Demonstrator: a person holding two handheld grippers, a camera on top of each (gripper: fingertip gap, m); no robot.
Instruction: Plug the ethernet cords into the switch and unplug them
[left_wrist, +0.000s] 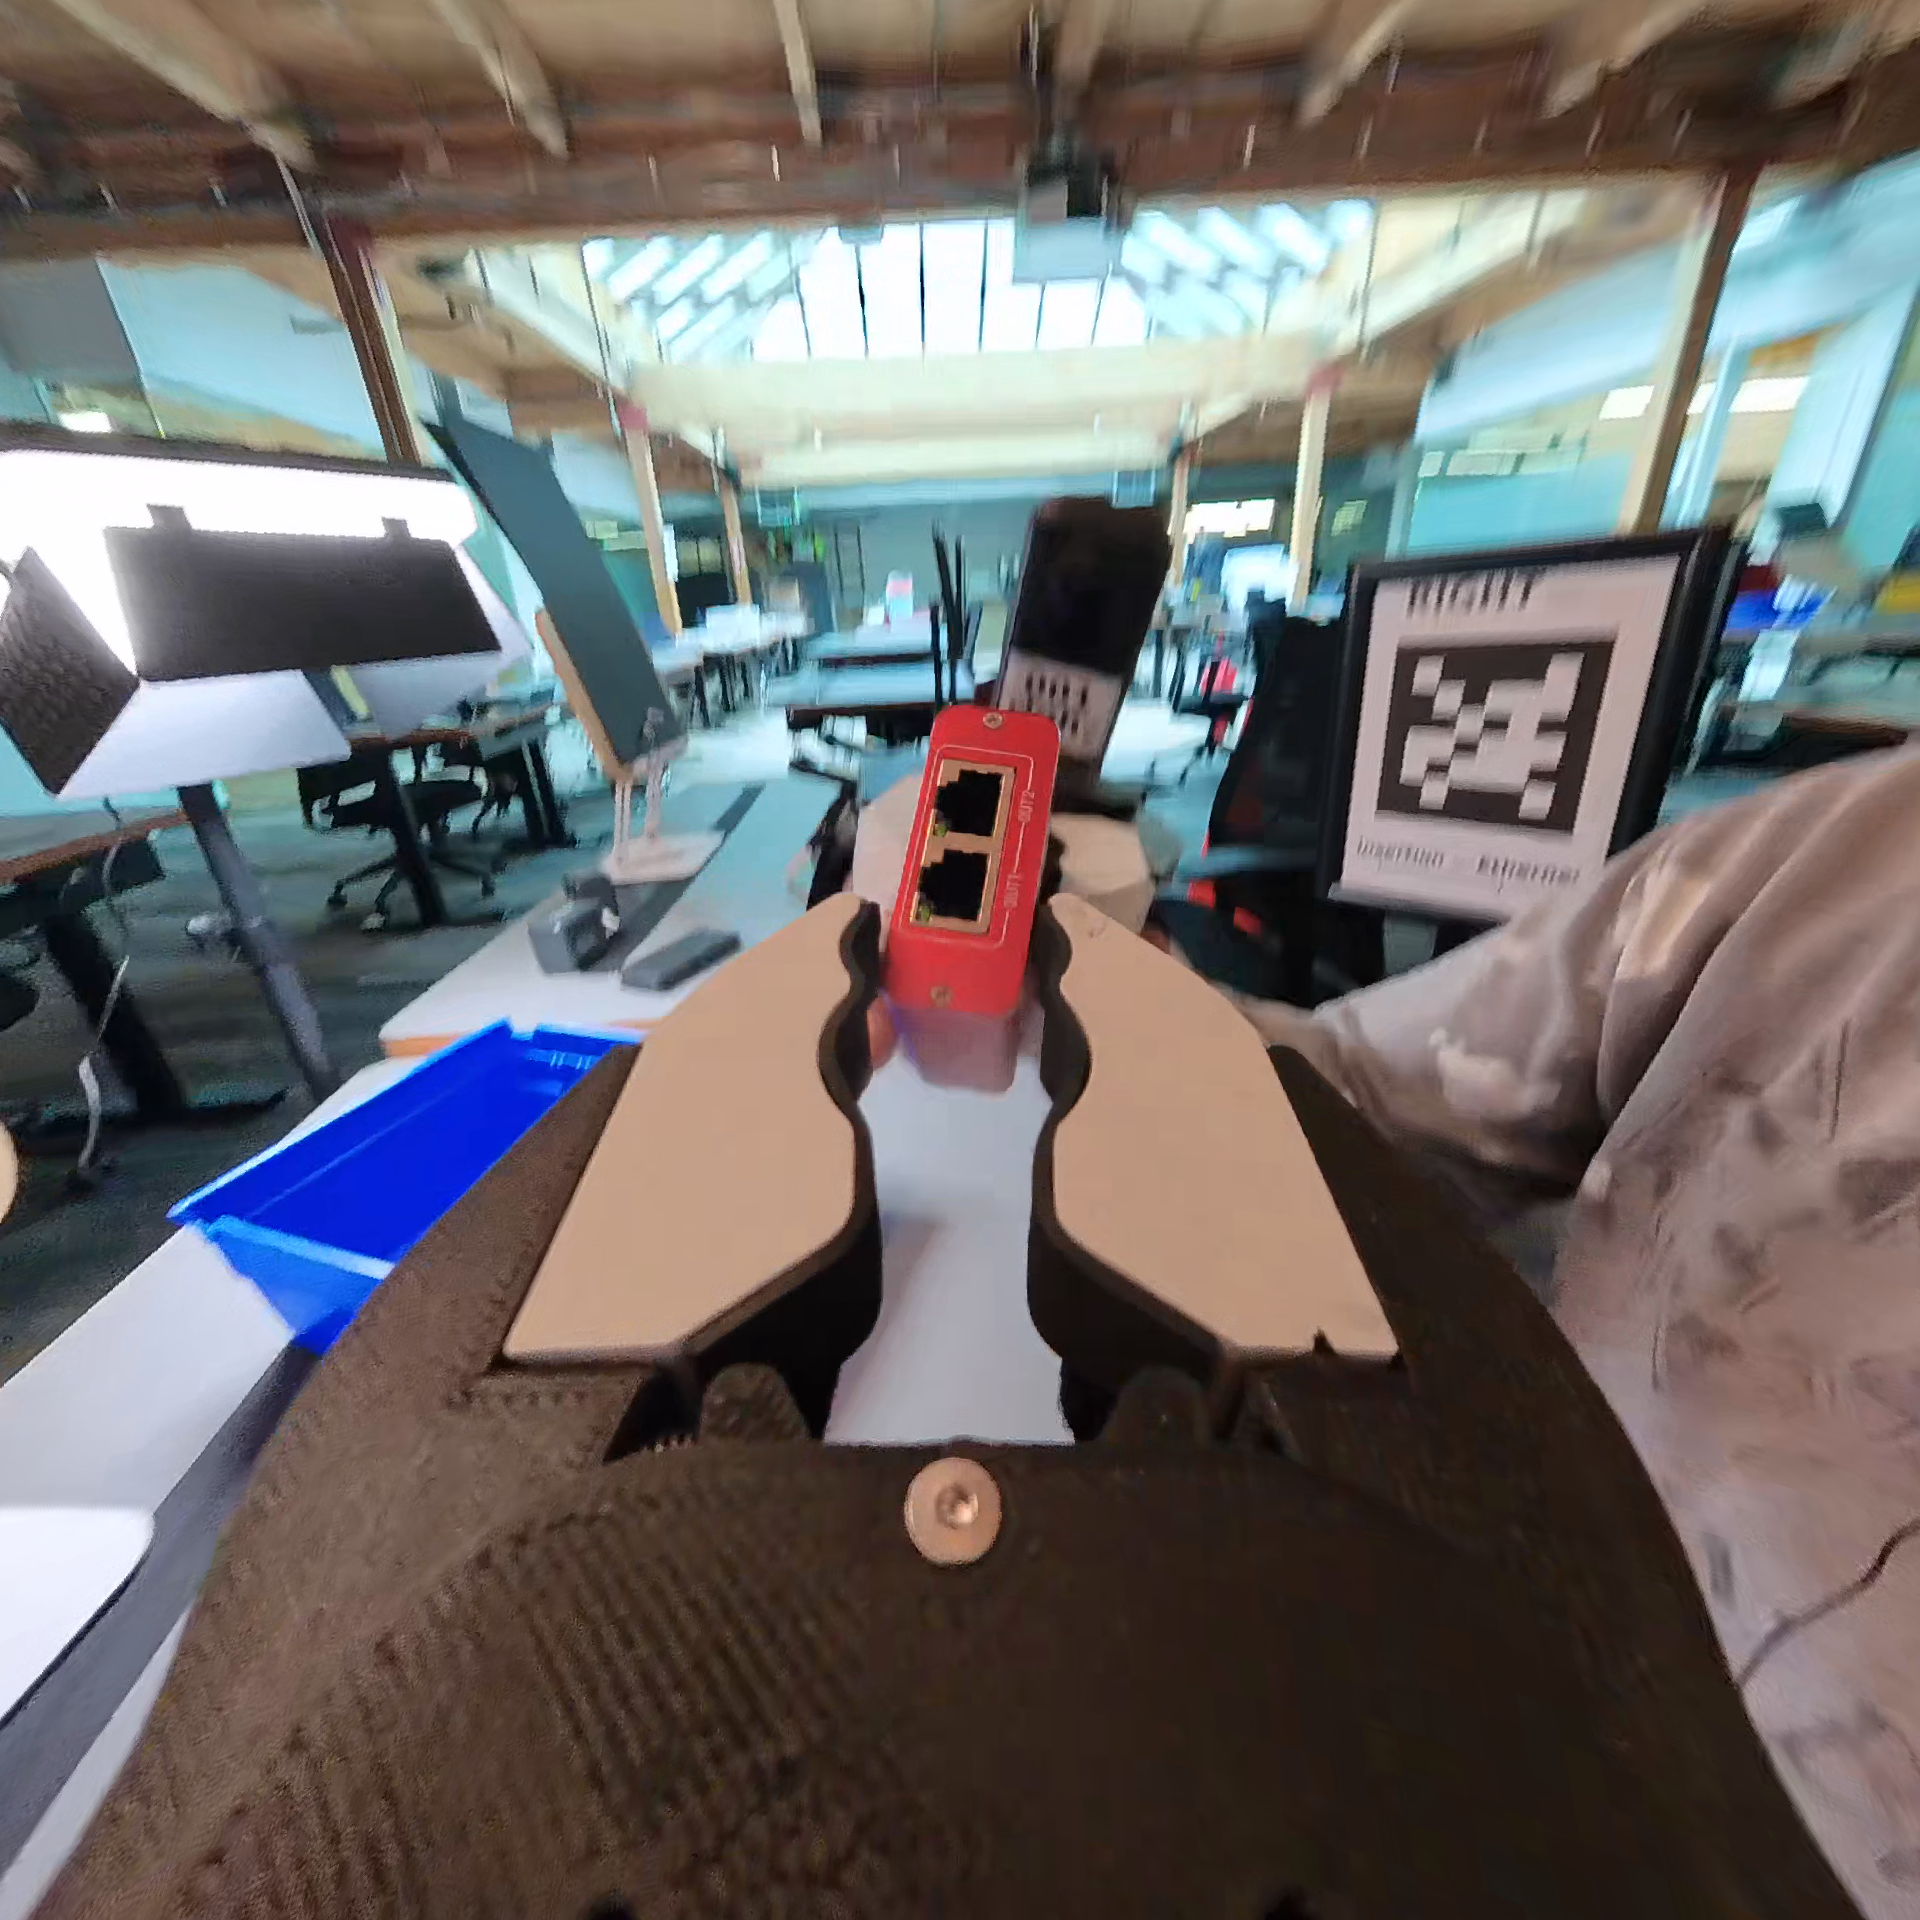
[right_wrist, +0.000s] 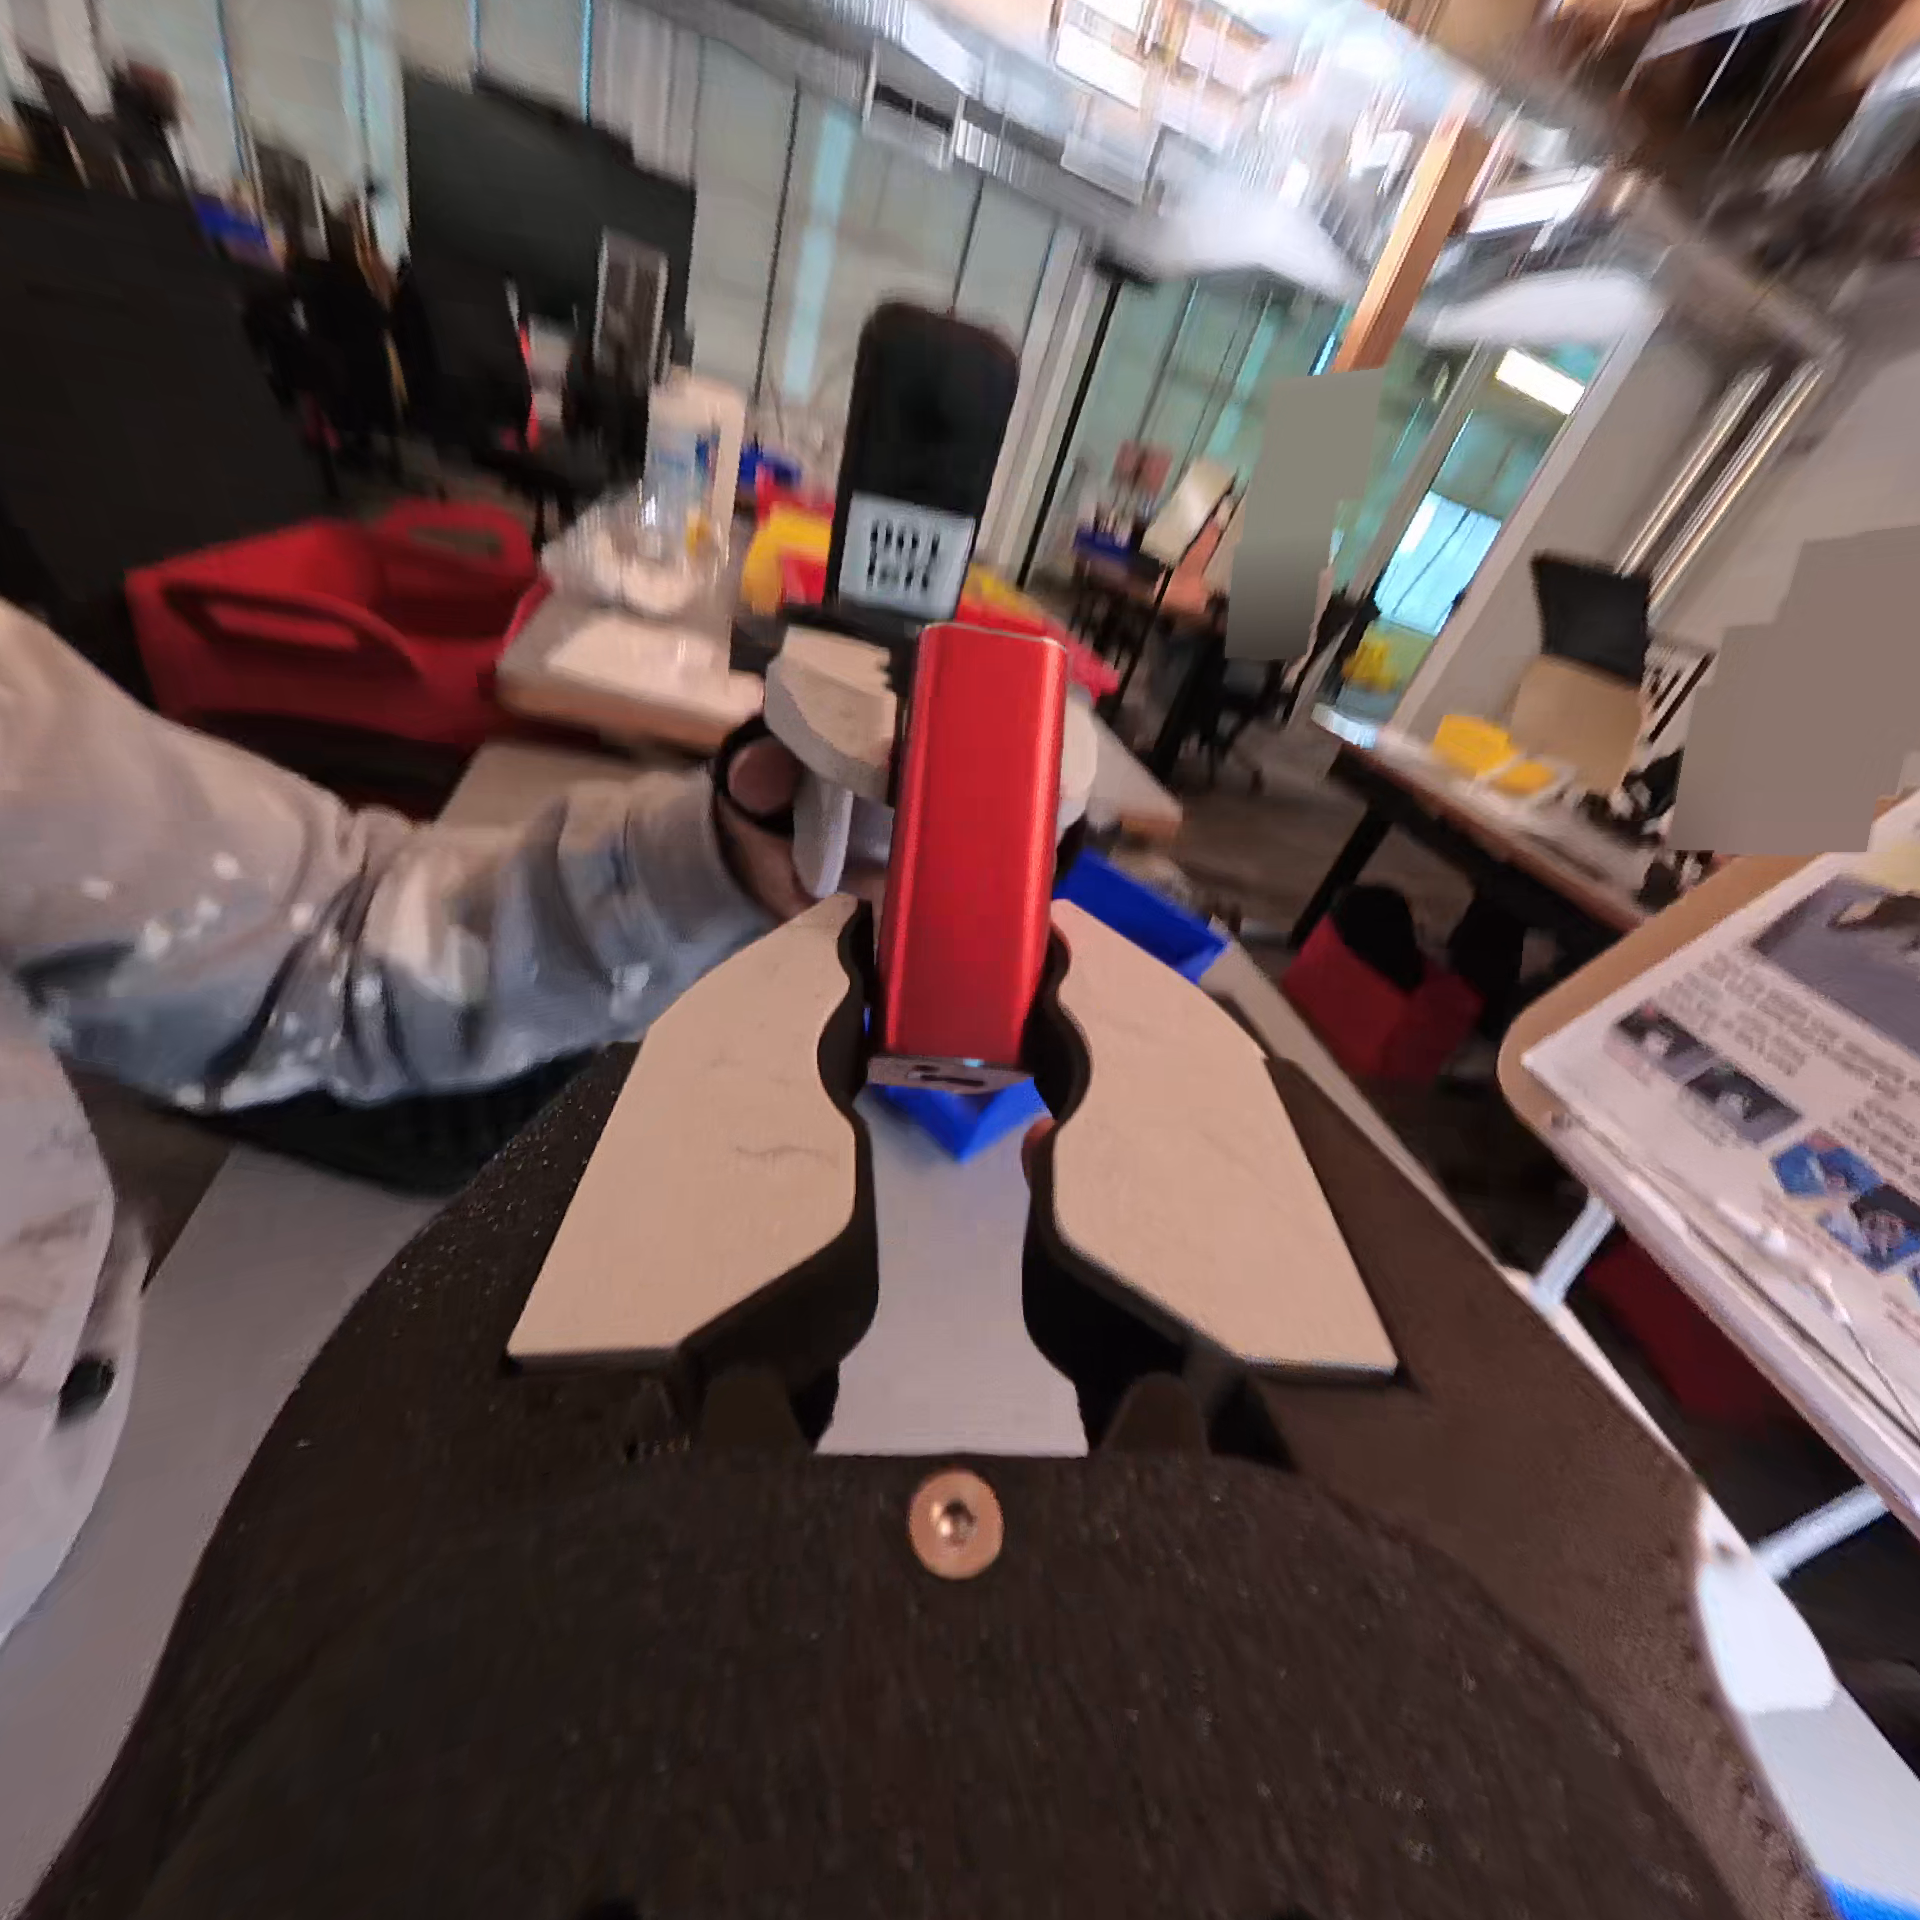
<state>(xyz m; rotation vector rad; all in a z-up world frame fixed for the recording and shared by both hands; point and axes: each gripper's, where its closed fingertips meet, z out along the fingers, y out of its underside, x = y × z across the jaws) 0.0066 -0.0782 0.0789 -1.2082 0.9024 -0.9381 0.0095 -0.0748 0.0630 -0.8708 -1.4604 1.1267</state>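
A red switch (left_wrist: 966, 862) is held up in the air above the white table (left_wrist: 951, 1299). In the left wrist view its end face with two empty ports faces the camera. My left gripper (left_wrist: 956, 935) is shut on that end. In the right wrist view the switch (right_wrist: 971, 852) shows as a long red body, and my right gripper (right_wrist: 956, 956) is shut on its near end. The left gripper's white finger (right_wrist: 831, 717) shows at the far end. No ethernet cord is in view.
A blue bin (left_wrist: 395, 1174) sits on the table to the left, also seen under the switch in the right wrist view (right_wrist: 1143, 914). A person's grey sleeve (left_wrist: 1662, 1039) reaches in. A monitor with a marker pattern (left_wrist: 1507, 727), a red crate (right_wrist: 343, 613) and a side table with newspapers (right_wrist: 1714, 1091) stand around.
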